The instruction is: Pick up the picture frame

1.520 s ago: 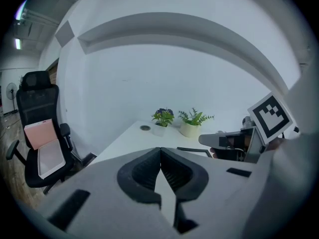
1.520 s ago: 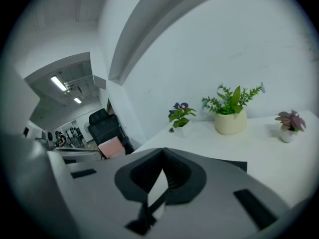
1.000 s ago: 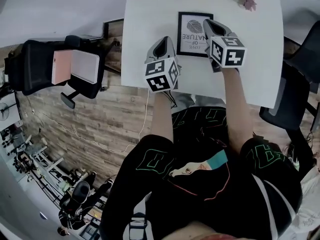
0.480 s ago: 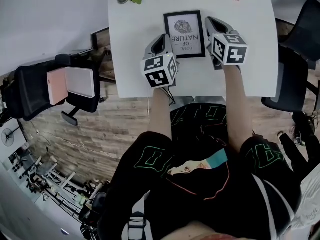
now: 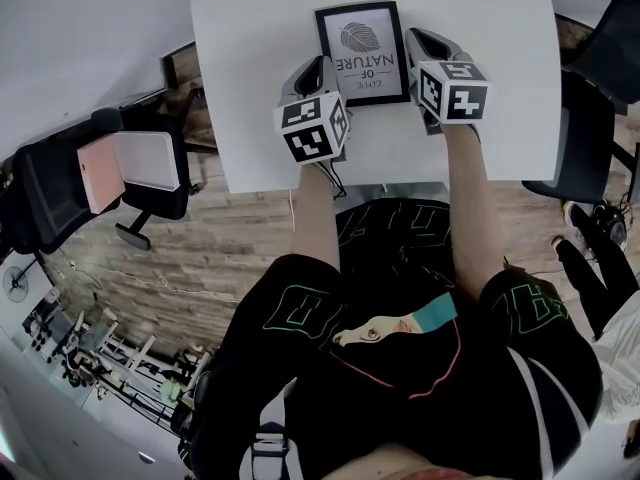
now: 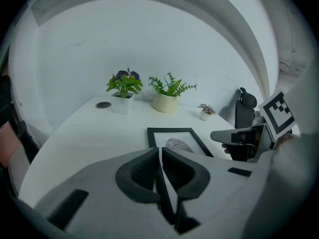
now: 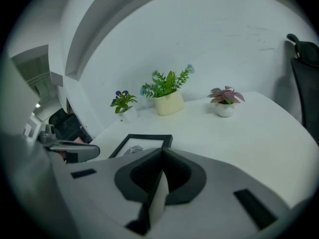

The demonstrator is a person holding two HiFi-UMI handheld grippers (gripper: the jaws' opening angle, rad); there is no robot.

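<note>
As it lies flat on the white table (image 5: 250, 118), the picture frame (image 5: 362, 53) sits squarely between the two claws: black border, pale print with a leaf figure and a few words. Print reads upside down from the person's side.

Left gripper (image 5: 316, 68): just beside the frame's left edge, at the near half. Jaws pressed together, nothing between them. In the left gripper view the frame (image 6: 177, 139) shows just past the closed tips, a little to their right. Contact with the frame: cannot tell.

Right gripper (image 5: 418, 40): just beside the frame's right edge. Jaws clenched too, empty. In the right gripper view the frame (image 7: 142, 142) lies ahead and to the left of the tips.

Both claws tilt downward toward the tabletop, marker cubes facing up.

Far edge of the table: a purple-flowered plant (image 6: 123, 86), a green sprig in a cream pot (image 6: 168, 96), a small pink-leaved plant (image 6: 205, 111), all well apart from the frame.

Off the table's left side: a black office chair (image 5: 60, 193) on the wood floor, a pink and white item on its seat. Another dark chair (image 5: 590, 118) at the right.
</note>
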